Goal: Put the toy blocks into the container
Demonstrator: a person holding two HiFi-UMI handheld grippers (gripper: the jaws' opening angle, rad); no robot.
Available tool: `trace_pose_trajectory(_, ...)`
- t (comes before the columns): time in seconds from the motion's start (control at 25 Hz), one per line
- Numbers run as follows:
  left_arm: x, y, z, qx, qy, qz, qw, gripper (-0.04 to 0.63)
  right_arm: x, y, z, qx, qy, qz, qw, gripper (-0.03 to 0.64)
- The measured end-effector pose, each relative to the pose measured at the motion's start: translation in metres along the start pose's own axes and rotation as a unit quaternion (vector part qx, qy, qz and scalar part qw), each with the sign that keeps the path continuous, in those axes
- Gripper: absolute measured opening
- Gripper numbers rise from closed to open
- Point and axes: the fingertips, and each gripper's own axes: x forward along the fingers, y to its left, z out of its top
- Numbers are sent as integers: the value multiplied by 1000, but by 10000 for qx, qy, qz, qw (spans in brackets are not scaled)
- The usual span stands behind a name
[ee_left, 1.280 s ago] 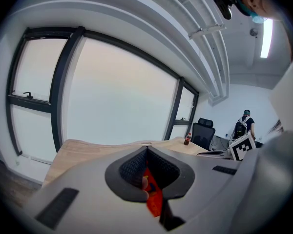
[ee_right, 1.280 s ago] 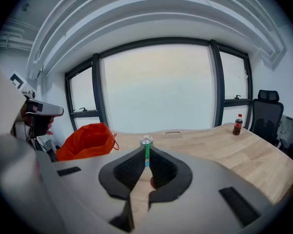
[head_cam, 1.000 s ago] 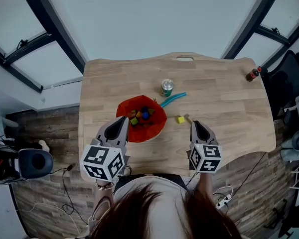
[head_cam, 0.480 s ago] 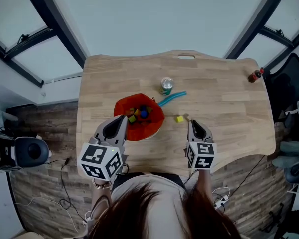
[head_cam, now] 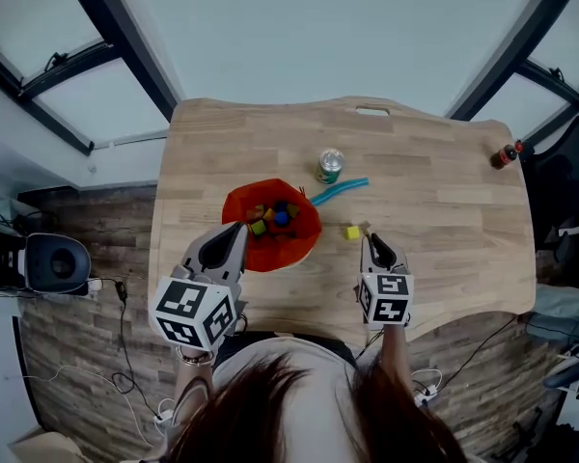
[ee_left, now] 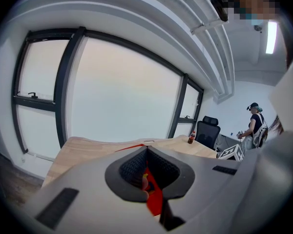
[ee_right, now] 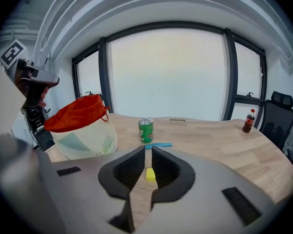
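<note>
The container (head_cam: 307, 242), a white tub lined with red cloth, sits on the wooden table and holds several coloured blocks (head_cam: 274, 218). My left gripper (head_cam: 238, 228) rests at its near rim. In the left gripper view that gripper (ee_left: 146, 150) is shut, with red liner (ee_left: 154, 199) running down between its jaws. One yellow block (head_cam: 352, 231) lies right of the container. My right gripper (head_cam: 366, 239) hovers just behind it, shut to a thin slit with nothing inside. Through that slit (ee_right: 146, 147) the yellow block (ee_right: 150, 174) shows ahead on the table, with the container (ee_right: 83, 135) to its left.
A green can (head_cam: 330, 165) and a blue stick (head_cam: 338, 193) lie beyond the container. A small cola bottle (head_cam: 507, 154) stands at the far right table edge. An office chair (ee_right: 278, 116) is past that edge. A person (ee_left: 255, 126) stands far off.
My right gripper has sunk toward the table close behind the yellow block. The left gripper and the container have stayed where they were.
</note>
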Motion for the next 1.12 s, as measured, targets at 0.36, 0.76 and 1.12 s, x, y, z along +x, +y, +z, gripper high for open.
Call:
trace_pose_trajectory(0.36,0,3,-2,14,71,127,9999,11,17,1,-10,-121,140,129,9997,48)
trace_pose_trajectory(0.76,4,4,-2,24,157,169,9997,11,32,3,-24,-138,361,250,9989,49)
trace_pose_trajectory(1.12,9,10,-3,14,234,204,9995,11,49,6,-32,-120,504,405,9978,81)
